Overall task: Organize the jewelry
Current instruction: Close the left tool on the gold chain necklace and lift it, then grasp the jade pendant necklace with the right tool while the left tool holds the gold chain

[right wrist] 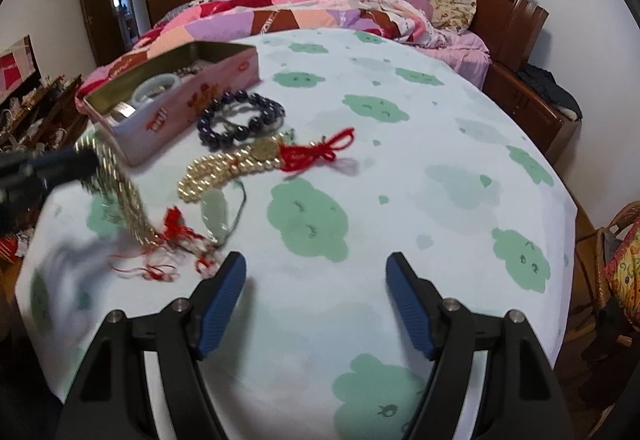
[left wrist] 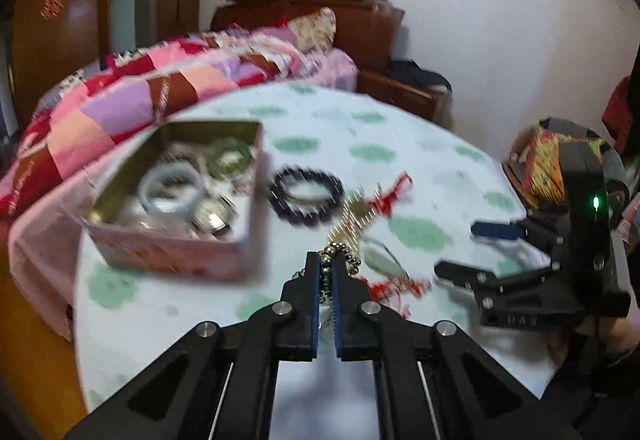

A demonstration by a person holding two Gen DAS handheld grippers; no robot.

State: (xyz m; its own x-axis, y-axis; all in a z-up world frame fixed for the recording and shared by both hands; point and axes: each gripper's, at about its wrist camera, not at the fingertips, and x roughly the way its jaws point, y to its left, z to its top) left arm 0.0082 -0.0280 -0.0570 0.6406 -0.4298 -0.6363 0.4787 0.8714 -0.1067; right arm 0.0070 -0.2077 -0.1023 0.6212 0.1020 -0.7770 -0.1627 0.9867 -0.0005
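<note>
My left gripper (left wrist: pixel 327 264) is shut on a silver bead strand (left wrist: pixel 340 254) and holds it above the table; from the right wrist view the strand (right wrist: pixel 120 192) hangs blurred from that gripper (right wrist: pixel 86 160). The pink tin box (left wrist: pixel 168 240) holds a pale bangle (left wrist: pixel 170 192), a green bangle (left wrist: pixel 230 156) and a watch; it also shows in the right wrist view (right wrist: pixel 180 108). A dark bead bracelet (right wrist: pixel 240 120), a gold pearl strand with red tassel (right wrist: pixel 240 164) and a jade pendant (right wrist: pixel 216 214) lie on the table. My right gripper (right wrist: pixel 316 264) is open and empty.
The round table has a white cloth with green patches (right wrist: pixel 400 168). A bed with a patchwork quilt (right wrist: pixel 280 12) stands behind it. A wicker chair (right wrist: pixel 616 248) is at the right. Red threads (right wrist: pixel 160 264) lie by the left finger.
</note>
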